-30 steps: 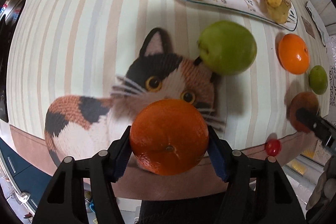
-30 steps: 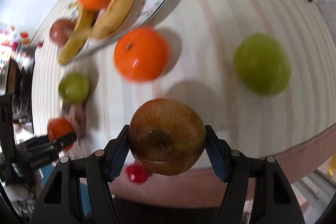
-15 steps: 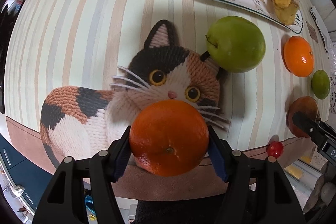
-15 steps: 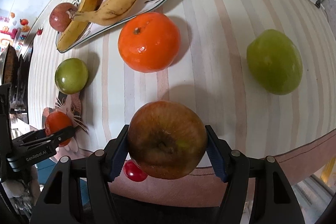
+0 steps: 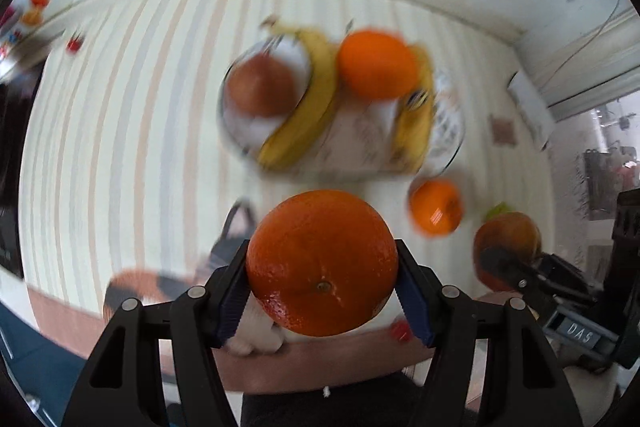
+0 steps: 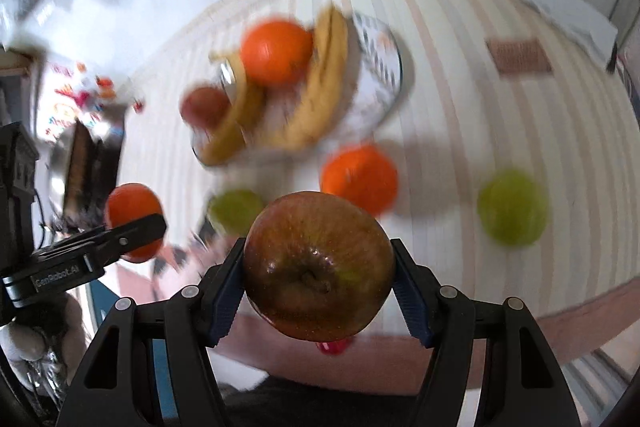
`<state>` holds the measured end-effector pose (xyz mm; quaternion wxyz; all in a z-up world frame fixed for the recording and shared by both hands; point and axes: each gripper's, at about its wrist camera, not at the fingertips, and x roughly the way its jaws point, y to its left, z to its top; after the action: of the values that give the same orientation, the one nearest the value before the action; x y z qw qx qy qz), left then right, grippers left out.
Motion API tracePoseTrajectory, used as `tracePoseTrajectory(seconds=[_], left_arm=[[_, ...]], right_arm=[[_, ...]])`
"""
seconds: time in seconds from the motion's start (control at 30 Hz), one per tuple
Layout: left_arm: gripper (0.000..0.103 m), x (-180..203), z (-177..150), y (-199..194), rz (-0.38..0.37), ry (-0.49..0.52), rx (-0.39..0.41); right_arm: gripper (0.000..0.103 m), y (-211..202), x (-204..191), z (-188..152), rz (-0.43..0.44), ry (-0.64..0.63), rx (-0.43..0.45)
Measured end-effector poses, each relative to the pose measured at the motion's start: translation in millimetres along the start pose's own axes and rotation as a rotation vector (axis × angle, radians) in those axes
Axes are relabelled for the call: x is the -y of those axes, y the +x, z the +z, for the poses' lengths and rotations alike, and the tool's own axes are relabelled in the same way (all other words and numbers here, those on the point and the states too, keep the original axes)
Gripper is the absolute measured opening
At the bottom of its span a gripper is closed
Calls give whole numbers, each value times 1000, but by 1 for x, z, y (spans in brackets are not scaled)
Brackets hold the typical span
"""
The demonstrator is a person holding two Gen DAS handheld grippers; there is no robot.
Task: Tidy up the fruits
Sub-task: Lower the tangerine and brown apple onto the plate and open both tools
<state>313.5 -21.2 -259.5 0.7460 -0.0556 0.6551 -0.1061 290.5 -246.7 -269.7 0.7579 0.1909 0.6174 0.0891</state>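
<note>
L gripper [image 5: 322, 291] fingers clamp orange [image 5: 322, 263], R gripper [image 6: 318, 293] fingers clamp apple [image 6: 318, 265]; both aloft, prob. bound for plate [image 5: 452, 131].

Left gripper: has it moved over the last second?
Yes. The left gripper, holding the orange, rose away from the table; the plate shifted toward frame centre.

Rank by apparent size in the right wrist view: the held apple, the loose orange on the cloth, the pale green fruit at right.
1. Held apple, largest, though nearest the camera.
2. Loose orange.
3. Pale green fruit.
The last two look nearly alike through the blur, so their order is unsure.
</note>
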Motion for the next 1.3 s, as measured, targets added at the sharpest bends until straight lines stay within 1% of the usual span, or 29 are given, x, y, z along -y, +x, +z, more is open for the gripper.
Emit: tracePoseTrajectory(seconds=[0.07, 0.13, 0.2, 0.27, 0.33, 0.37, 0.53, 0.7, 0.8, 0.87, 0.93, 0.97, 1.1, 1.27, 1.3], left_arm=[[63, 4, 27, 3, -3, 13, -3], [64, 4, 47, 15, -7, 10, -26], [64, 5, 68, 38, -22, 8, -79], [64, 7, 83, 53, -31, -3, -128], [64, 8, 89, 65, -33, -18, -173], [64, 6, 91, 74, -34, -26, -196], [64, 5, 95, 86, -41, -52, -228], [64, 7, 97, 99, -43, -61, -261], [64, 8, 96, 107, -19, -72, -283], [64, 7, 95, 111, -19, -79, -292], [64, 6, 93, 114, -29, -86, -297], [64, 5, 93, 113, -40, -89, -293], [73, 5, 97, 107, -72, -104, -276], [75, 10, 98, 101, -65, -87, -254], [75, 10, 98, 97, -59, -82, -247]], right_arm=[[70, 1, 1, 27, -20, -4, 30], [70, 9, 5, 52, -42, -4, 32], [70, 23, 9, 75, -62, -14, 24], [70, 37, 13, 88, -82, -27, 12], [70, 53, 17, 104, -96, -38, -16], [70, 59, 18, 106, -104, -43, -23], [70, 81, 18, 128, -129, -90, -58], [70, 99, 16, 131, -138, -114, -86], [71, 101, 21, 131, -114, -99, -92], [71, 100, 24, 131, -100, -90, -93], [76, 98, 25, 132, -107, -84, -88], [77, 97, 24, 132, -105, -79, -87], [79, 94, 25, 131, -98, -62, -83], [81, 87, 28, 127, -91, -37, -71], [83, 83, 28, 126, -82, -29, -62]])
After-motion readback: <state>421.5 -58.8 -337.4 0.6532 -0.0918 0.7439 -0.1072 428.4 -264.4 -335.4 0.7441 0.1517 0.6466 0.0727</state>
